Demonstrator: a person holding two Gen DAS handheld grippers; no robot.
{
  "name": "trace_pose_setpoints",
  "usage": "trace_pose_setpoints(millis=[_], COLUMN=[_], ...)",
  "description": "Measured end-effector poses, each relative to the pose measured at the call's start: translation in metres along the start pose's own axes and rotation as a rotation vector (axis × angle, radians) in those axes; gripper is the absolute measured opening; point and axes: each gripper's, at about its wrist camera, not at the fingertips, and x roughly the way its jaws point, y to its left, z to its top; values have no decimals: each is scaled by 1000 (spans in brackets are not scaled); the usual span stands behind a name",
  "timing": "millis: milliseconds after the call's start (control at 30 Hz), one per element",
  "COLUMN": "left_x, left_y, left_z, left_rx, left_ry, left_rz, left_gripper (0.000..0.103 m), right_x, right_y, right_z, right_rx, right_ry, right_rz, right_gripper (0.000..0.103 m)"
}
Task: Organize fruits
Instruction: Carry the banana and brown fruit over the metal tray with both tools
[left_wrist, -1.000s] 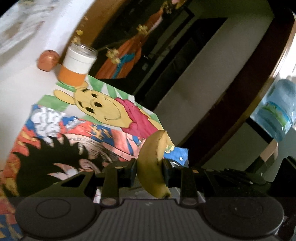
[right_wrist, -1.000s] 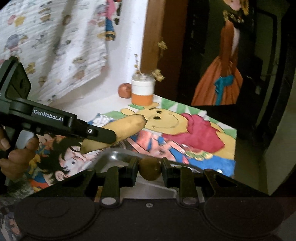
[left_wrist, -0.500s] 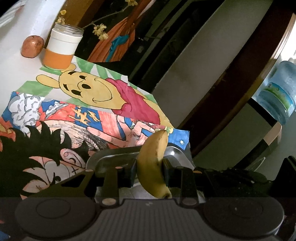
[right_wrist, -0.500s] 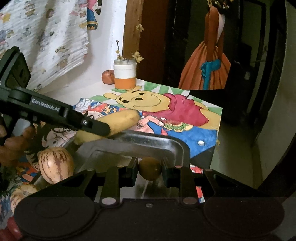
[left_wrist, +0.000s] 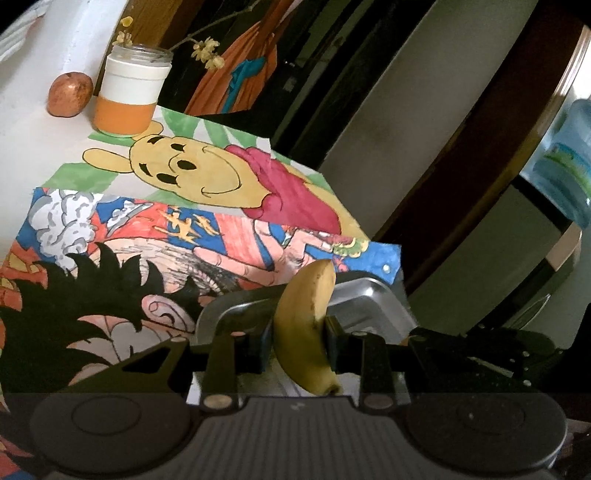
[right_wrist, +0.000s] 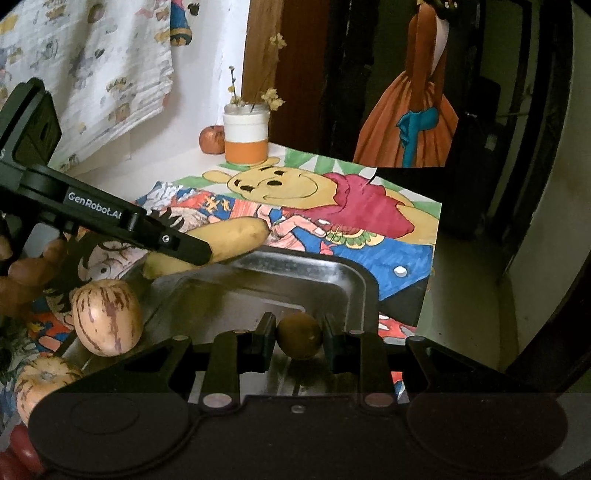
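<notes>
From the left wrist camera we see our left gripper (left_wrist: 300, 345) pinching a yellow, brown-flecked banana (left_wrist: 304, 325) across its middle, both black pads pressed against its sides. The banana stands nearly upright between the fingers, its blunt tip rising above them and its stem end dipping below toward the camera. Just behind it lies a shiny rectangular metal tray (left_wrist: 364, 299), resting on a colourful cartoon-painted table cover (left_wrist: 207, 206). At the far end of the table stand a white-and-orange glass jar holding dried yellow flowers (left_wrist: 129, 96) and, beside it, a small reddish round fruit (left_wrist: 70, 94).

From the right wrist camera we see our right gripper (right_wrist: 299, 341) clamped on a small round olive-brown fruit (right_wrist: 299, 335), a pad touching each side, held over the tray's (right_wrist: 364, 280) near end. To the left, the other gripper reaches in with the banana over the tray's far left rim; a hand (right_wrist: 26, 273) grips its handle. Two pale, purple-striped oval fruits (right_wrist: 107, 316) sit against the tray's left edge.
</notes>
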Motion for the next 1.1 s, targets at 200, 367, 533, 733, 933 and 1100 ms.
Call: trace_pose_setpoints(millis=[200, 367, 533, 733, 933, 1100], left_x=[0, 1, 4, 3, 2, 2], left_y=[-2, -4, -3, -3, -4, -3], left_z=[-2, -3, -5, -5, -5, -5], left_rx=[28, 50, 54, 56, 61, 56], left_ry=[0, 8, 21, 19, 7, 11], left_rz=[5, 12, 10, 9, 0, -5], left_gripper=[33, 33, 33, 33, 33, 33], right_x=[2, 3, 4, 4, 6, 7], right_y=[3, 4, 5, 7, 9, 11], right_z=[0, 0, 0, -1, -1, -1], right_rx=[-15, -25, -30, -42, -47, -51], right_ry=[11, 14, 20, 21, 32, 42], right_rz=[-4, -10, -20, -28, -33, -24], right_gripper=[29, 29, 29, 29, 30, 31])
